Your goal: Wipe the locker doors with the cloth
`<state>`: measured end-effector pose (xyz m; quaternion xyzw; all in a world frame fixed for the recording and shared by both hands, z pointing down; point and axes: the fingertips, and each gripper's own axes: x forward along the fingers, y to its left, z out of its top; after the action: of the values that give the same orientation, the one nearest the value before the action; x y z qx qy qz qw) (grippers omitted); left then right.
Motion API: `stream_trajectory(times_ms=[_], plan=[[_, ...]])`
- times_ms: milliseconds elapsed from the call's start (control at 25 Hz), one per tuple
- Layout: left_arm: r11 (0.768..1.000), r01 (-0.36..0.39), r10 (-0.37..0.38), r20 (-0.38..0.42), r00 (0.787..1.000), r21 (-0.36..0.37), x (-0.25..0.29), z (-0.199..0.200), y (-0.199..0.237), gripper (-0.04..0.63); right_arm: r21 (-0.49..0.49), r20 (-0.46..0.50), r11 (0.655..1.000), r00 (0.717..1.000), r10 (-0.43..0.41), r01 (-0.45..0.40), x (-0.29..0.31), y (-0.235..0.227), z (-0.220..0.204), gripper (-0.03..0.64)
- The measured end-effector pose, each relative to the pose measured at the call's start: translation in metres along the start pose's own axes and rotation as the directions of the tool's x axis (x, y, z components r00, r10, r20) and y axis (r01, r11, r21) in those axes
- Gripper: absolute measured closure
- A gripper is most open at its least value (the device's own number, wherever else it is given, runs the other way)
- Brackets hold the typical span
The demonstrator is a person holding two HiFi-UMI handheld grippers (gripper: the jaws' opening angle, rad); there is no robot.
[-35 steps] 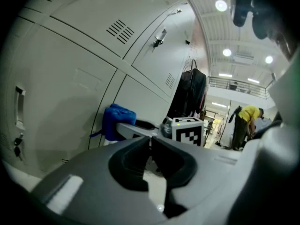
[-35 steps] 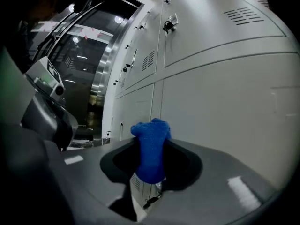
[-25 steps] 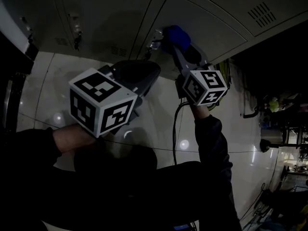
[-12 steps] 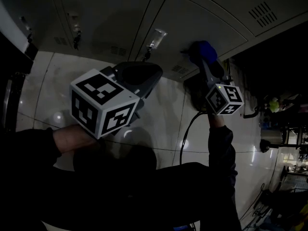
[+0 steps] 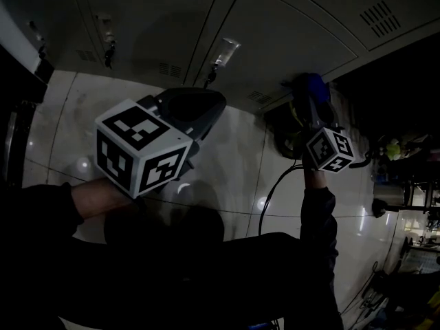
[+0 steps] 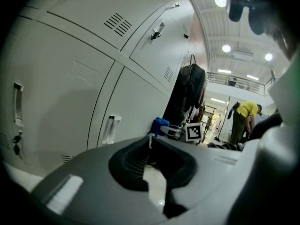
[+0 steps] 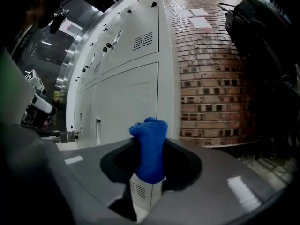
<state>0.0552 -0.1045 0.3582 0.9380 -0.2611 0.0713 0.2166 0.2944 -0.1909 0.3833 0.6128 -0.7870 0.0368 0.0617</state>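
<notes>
At the right end of the locker doors [image 5: 275, 33], low by the foot of the last door, we hold the right gripper [image 5: 309, 93] out at arm's length. Its jaws are clenched on the blue cloth [image 7: 150, 149], which stands up between them as a thick bunched wad. In the right gripper view the cloth sits in front of the outer edge of the locker doors, where the pale panels give way to a brick wall [image 7: 215, 78]. We cannot tell whether the cloth touches the metal. A dark cable [image 5: 269, 196] hangs from this gripper beside our sleeve [image 5: 316, 225].

Back from the locker doors and further left along them, we keep the left gripper [image 5: 198, 107] over the glossy tiled floor [image 5: 234, 170]. Its marker cube [image 5: 141, 153] looms large in the head view. Its jaws are pressed together at the tips with nothing between them, and they point towards a door that carries a pale latch [image 5: 223, 50].

Vent slots [image 5: 381, 19] show in a door near the right end. In the left gripper view, past that same end of the locker doors, dark garments [image 6: 193, 86] hang, and beyond them a person in a yellow top [image 6: 246, 118] bends forward.
</notes>
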Motion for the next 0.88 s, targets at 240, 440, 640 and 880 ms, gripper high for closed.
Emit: stream_trajectory(times_ms=[240, 440, 640, 880], plan=[[1.000, -0.027, 0.028, -0.007, 1.000, 0.006, -0.004, -0.004, 0.008, 0.595, -0.005, 0.044, 1.000, 0.999, 0.020, -0.019, -0.004, 0.040, 0.001, 0.495], [0.999, -0.033, 0.033, -0.011, 0.999, 0.004, -0.006, -0.008, 0.008, 0.595, -0.011, 0.047, 0.977, 0.976, 0.214, -0.214, 0.018, 0.124, 0.002, 0.495], [1.000, -0.018, 0.017, -0.018, 1.000, -0.004, -0.008, -0.012, 0.003, 0.595, -0.054, 0.033, 0.926, 0.926, 0.375, -0.373, 0.044, 0.205, 0.004, 0.495], [1.000, -0.013, 0.013, -0.009, 1.000, -0.007, -0.009, -0.009, 0.003, 0.595, -0.095, -0.010, 0.902, 0.906, 0.423, -0.422, 0.073, 0.244, -0.003, 0.495]])
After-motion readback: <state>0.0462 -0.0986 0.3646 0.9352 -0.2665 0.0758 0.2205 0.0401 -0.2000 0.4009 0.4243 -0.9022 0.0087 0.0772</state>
